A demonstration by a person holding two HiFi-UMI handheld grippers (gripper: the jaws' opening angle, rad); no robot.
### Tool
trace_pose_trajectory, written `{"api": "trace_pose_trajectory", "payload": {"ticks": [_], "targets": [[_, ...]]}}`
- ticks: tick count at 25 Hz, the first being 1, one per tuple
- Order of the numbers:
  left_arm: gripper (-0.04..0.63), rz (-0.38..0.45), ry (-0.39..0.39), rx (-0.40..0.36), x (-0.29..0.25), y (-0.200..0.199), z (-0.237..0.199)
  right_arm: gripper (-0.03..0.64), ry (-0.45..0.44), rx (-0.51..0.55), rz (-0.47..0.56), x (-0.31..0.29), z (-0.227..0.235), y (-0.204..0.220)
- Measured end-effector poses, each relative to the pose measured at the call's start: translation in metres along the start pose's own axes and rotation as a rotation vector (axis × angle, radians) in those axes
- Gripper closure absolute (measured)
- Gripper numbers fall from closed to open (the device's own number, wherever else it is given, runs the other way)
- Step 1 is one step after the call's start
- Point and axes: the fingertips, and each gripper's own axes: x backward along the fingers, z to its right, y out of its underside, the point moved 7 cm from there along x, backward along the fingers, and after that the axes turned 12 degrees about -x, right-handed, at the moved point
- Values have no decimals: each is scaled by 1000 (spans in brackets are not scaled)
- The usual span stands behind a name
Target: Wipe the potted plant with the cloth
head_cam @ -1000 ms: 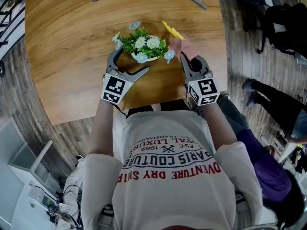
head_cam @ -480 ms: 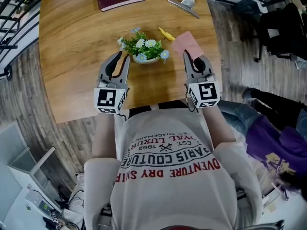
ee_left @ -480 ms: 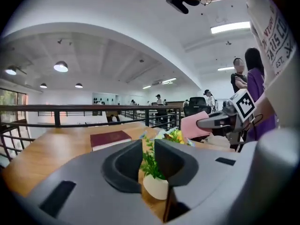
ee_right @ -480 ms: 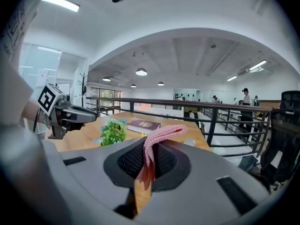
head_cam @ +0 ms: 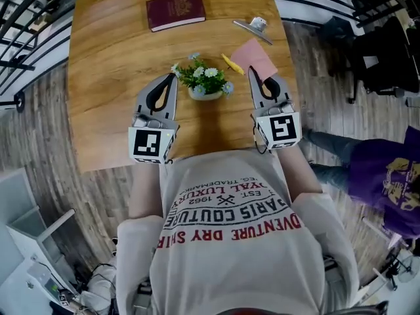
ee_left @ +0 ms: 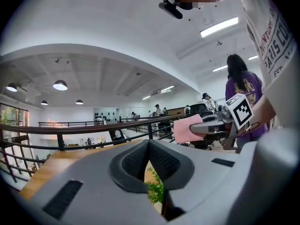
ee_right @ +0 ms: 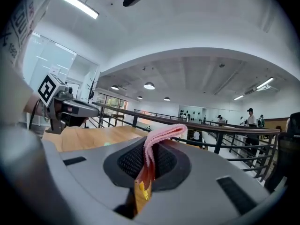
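**Potted plant on table; cloth in right gripper; wipe not yet begun.**

Head view: potted plant (head_cam: 205, 81) stands on the table (head_cam: 108, 64) between the left gripper (head_cam: 172, 77), whose jaws have just been closing and now meet on nothing, and the right gripper (head_cam: 252, 71), clenched on the pink cloth (head_cam: 254, 52). Both are apart from the plant. Advice: bring the cloth down lightly over leaves and pot, and brace the pot with the left, since it looks light. The yellow strip (head_cam: 231, 63) beside the cloth is unidentified.
Left gripper view: pads together, only leaf tips show below, pot hidden.
Right gripper view: cloth folded between the pads, plant out of frame, yellow-orange scrap low in the jaws unclear.
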Motion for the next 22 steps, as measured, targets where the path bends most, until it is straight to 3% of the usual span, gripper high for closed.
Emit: {"api": "trace_pose_trajectory", "payload": {"ticks": [16, 22], "targets": [[578, 29, -29, 8, -4, -16, -19, 581, -125, 33, 25, -21, -12, -19], [579, 27, -19, 1, -7, -23, -17, 581, -117, 10, 30, -19, -10, -20]]}}
